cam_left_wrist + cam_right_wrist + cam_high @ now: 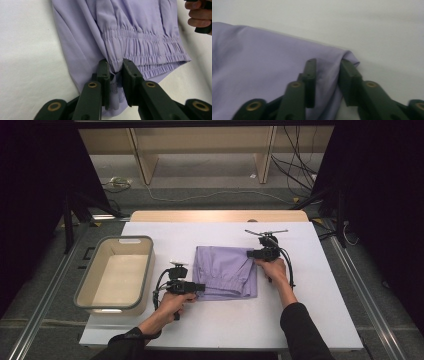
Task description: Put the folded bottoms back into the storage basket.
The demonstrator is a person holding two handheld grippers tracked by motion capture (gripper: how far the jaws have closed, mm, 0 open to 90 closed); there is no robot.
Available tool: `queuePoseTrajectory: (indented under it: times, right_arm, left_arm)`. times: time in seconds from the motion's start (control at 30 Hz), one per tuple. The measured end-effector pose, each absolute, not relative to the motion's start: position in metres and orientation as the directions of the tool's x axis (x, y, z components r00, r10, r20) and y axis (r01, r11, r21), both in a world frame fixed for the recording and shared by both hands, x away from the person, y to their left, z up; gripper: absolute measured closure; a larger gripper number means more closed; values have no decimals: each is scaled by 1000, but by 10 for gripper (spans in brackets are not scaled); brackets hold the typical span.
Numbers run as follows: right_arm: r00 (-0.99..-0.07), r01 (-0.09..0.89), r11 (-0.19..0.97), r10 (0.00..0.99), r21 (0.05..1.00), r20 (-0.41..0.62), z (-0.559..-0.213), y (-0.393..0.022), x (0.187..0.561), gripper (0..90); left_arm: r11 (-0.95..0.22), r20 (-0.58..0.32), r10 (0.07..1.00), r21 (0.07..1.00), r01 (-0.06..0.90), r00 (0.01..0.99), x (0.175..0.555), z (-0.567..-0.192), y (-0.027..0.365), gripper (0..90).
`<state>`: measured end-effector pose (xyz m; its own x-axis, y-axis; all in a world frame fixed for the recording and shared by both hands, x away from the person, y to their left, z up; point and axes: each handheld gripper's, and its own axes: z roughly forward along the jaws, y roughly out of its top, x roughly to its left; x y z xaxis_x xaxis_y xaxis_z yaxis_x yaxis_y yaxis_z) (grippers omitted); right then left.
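Because it is thin woven cloth, the lilac garment (pixel 225 271) should handle as light, limp and a little slick: it will sag and unfold wherever it is not held, so two holds set well apart look like the sound way to lift or fold it. The gathered elastic waistband (pixel 145 48) is the thickest, least slippery part and seems the best place to pinch; the folded corner at the far side offers several layers to bite on.

The left hand-held gripper (pixel 199 287) is clenched on the waistband end, its pads pressing a bunch of cloth between them in the left gripper view. The right hand-held gripper (pixel 251 253) has its jaws around the folded corner (pixel 348 56), cloth pinched between them.

The garment lies folded into a rough square at the centre of the high view on the white table (pixel 300 320), right of an empty beige bin (pixel 145 270). It is plain pale purple, softly creased, with rows of shirring.
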<state>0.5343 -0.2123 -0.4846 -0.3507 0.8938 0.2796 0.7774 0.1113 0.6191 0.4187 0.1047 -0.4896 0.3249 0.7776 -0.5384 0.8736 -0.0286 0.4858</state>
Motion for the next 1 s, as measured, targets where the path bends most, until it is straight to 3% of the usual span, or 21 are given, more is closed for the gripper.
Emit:
queuePoseTrajectory:
  times: [0.13,1.0]
  right_arm:
    - [-379,762,159,895,628,234,-483,-205,533,865]
    - [-474,668,173,849,724,234,-431,-192,498,884]
  left_arm:
    - [-33,-535,777,491,871,331,418,-488,105,782]
    - [-64,-545,729,549,833,415,403,-454,114,802]
